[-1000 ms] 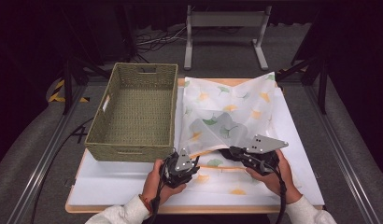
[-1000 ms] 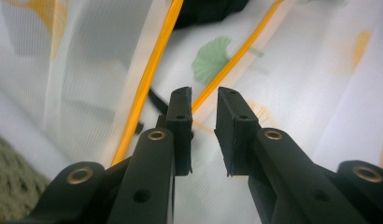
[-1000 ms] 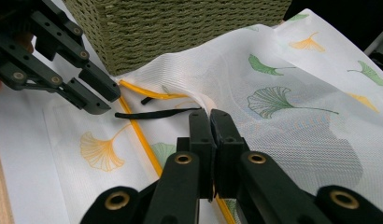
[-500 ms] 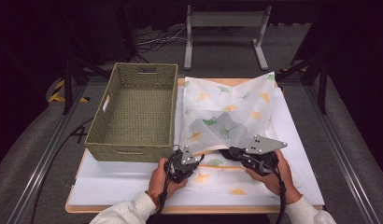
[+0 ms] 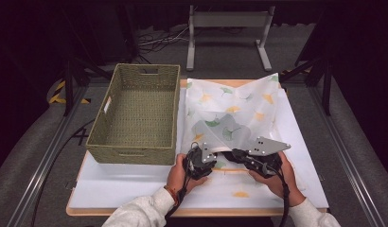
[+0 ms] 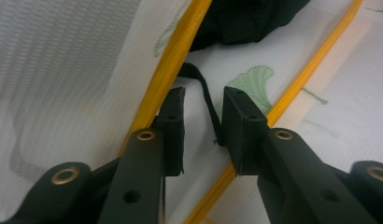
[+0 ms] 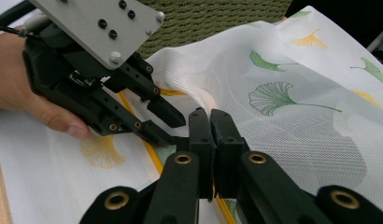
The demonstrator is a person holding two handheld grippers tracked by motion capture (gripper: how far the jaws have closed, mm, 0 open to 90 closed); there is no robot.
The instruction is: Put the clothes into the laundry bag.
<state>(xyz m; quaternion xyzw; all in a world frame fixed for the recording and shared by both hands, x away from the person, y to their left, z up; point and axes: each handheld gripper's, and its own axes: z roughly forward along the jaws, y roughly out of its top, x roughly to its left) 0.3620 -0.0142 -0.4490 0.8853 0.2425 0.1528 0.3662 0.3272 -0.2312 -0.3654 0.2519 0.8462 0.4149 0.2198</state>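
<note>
Two hand-held claws are working side by side at the near edge of the tabletop [image 5: 102, 189], on a white mesh laundry bag [image 5: 230, 118] printed with green and yellow ginkgo leaves.

The bag is lying on the right half of the tabletop, just beside a woven basket [image 5: 135, 111] that is sitting on the left half. Its far part is rising in a loose hump; its near part is lying flat under both hands.

Left claw [image 5: 200, 160]: its jaws have just been opening and are now standing apart. In the left gripper view, the left claw [image 6: 203, 119] is straddling a thin black zipper pull [image 6: 206, 100]; the strap is hanging between the pads, not pressed by them. A yellow trim band [image 6: 180, 56] is running alongside.

Right claw [image 5: 239, 155]: its jaws are pressed together. In the right gripper view, the right claw [image 7: 210, 123] is pinching the mesh at the yellow trim, with the left claw's tips lying just beside its own.

A hand is gripping each tool, with cables trailing back toward the person.
</note>
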